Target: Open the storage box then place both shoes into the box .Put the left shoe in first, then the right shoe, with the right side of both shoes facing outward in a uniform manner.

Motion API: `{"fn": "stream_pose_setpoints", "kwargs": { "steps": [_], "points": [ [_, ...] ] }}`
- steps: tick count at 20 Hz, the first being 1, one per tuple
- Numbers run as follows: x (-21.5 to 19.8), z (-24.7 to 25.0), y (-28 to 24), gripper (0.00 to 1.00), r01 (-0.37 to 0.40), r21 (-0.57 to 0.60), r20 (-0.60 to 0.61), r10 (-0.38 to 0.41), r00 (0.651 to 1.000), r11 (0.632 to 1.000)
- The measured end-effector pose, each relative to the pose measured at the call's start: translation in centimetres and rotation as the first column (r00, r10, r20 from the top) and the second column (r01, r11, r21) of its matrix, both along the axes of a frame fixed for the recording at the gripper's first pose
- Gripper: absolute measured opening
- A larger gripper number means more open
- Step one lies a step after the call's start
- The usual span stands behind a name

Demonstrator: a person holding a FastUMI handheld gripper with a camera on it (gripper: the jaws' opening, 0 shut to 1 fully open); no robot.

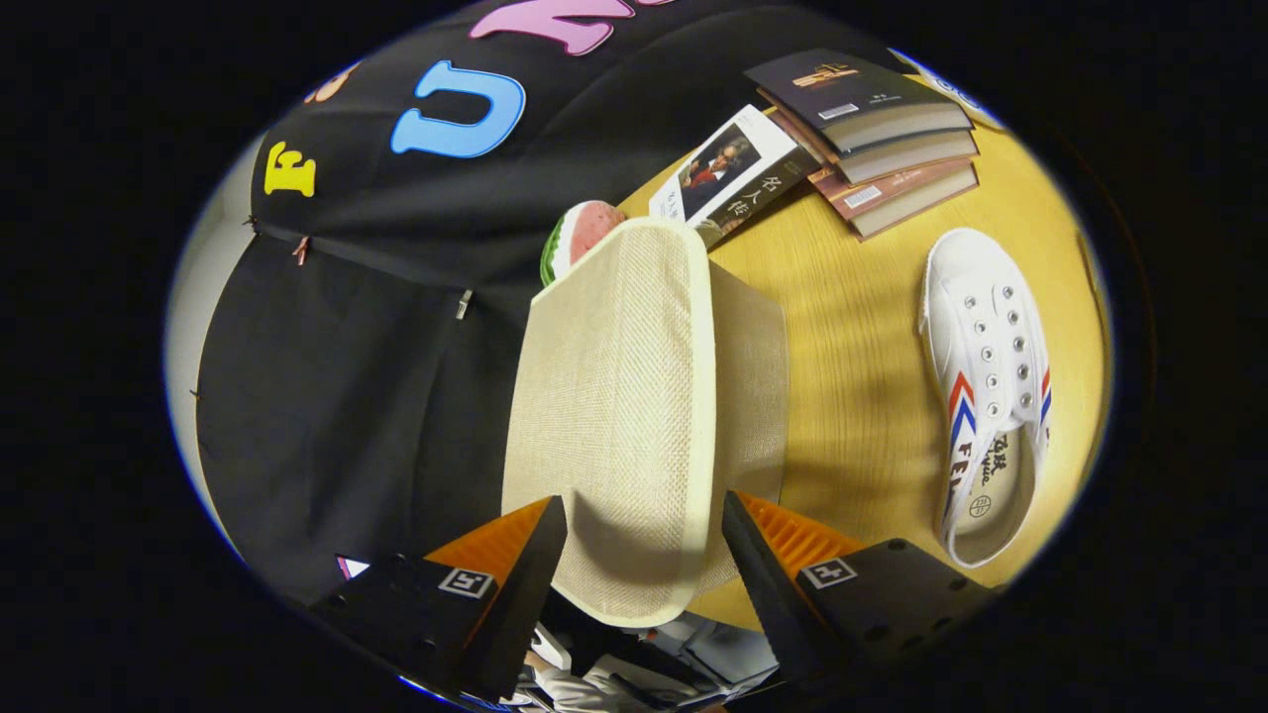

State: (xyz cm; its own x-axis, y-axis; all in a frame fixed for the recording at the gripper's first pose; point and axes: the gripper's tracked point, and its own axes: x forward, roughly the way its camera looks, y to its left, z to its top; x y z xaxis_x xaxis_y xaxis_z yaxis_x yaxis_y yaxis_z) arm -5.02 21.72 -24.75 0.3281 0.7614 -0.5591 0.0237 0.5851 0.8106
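The storage box's beige woven lid (pixel 614 396) stands raised between my fingers, and my gripper (pixel 644 555) is shut on its near edge. The box's beige body (pixel 755 396) shows just behind the lid, resting on the wooden table (pixel 852 347). A white canvas shoe (pixel 991 386) with red and blue stripes lies on the table beside the box, apart from it, its opening toward my side. Below the lid's edge, close to my fingers, I see white and grey shapes (pixel 634 673) that I cannot make out.
Three stacked books (pixel 872 129) lie at the table's far end beyond the shoe. A booklet with a portrait cover (pixel 733 178) lies next to them, near the box. A watermelon-slice toy (pixel 580 233) peeks out behind the lid's far end.
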Motion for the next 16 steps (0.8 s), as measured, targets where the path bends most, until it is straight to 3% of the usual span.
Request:
{"fn": "stream_pose_setpoints", "kwargs": {
  "steps": [3, 5, 8, 11, 16],
  "points": [
    [-0.47, -0.01, 1.15, 0.96, -0.025, 0.045, -0.026, 0.026, 0.999, 0.999],
    [-0.41, -0.26, 1.19, 0.78, -0.028, 0.047, -0.042, 0.030, 0.999, 0.999],
    [-0.60, -0.28, 0.91, 0.69, -0.036, 0.064, -0.093, 0.042, 0.995, 0.997],
    [-0.56, -0.01, 0.77, 0.50, -0.042, 0.070, -0.117, 0.050, 0.992, 0.997],
    [-0.54, 0.48, 0.57, 0.27, -0.036, 0.087, -0.149, 0.048, 0.988, 0.996]
  ]
}}
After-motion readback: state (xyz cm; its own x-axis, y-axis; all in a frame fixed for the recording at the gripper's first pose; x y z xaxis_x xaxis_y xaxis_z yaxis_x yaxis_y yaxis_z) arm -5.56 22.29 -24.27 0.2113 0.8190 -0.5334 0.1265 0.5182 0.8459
